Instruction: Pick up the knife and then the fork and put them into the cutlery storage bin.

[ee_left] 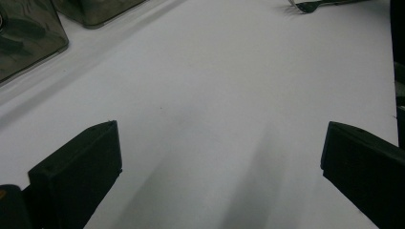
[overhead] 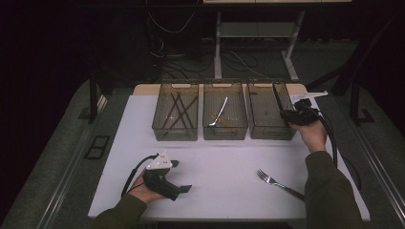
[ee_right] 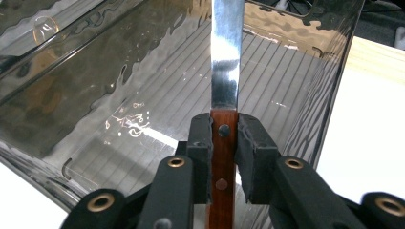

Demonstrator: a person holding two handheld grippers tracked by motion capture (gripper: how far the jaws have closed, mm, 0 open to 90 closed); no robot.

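Knife held over right-hand bin — upper right of the high view.

Right hand-held gripper clamps a knife by its handle: reddish-brown wood with two dark rivets, the pads pressing on both sides. The blade is flat, bright steel, narrow and straight, running up to the top edge of the right gripper view, with the ribbed floor of a smoky clear bin behind it. In the high view the knife reads as a thin dark line slanting up-left from the gripper, inside the rightmost of three bins. Left hand-held gripper rests low at lower left on the white table — jaws wide, nothing between them. A fork lies on the table at lower right.
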